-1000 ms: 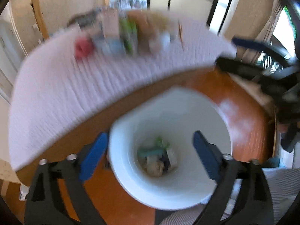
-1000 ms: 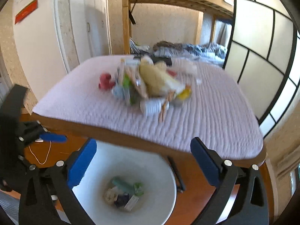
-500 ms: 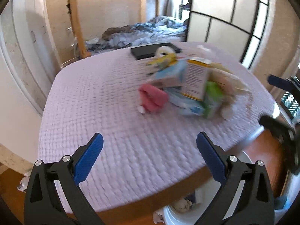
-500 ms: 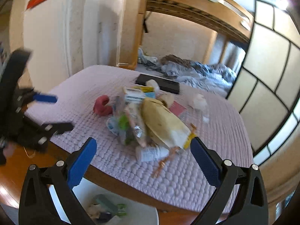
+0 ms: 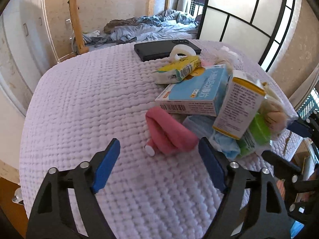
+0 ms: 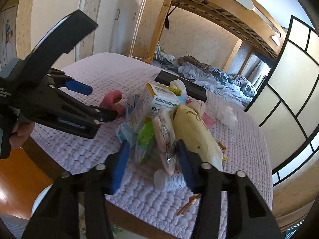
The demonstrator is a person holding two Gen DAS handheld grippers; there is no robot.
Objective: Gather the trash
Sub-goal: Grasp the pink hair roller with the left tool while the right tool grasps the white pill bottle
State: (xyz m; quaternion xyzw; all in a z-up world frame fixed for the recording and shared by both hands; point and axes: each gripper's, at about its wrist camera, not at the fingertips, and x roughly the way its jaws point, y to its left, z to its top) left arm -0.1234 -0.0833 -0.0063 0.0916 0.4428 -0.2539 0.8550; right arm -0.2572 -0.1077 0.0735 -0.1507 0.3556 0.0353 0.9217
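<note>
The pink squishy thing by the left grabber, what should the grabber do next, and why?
Probably ease the left gripper forward a little, then close. Its jaws are open and empty, and the pink rolled thing lies on the quilted cover just ahead of the blue pads, roughly between them, at the near edge of the trash pile, so it looks like the easiest piece to take.
</note>
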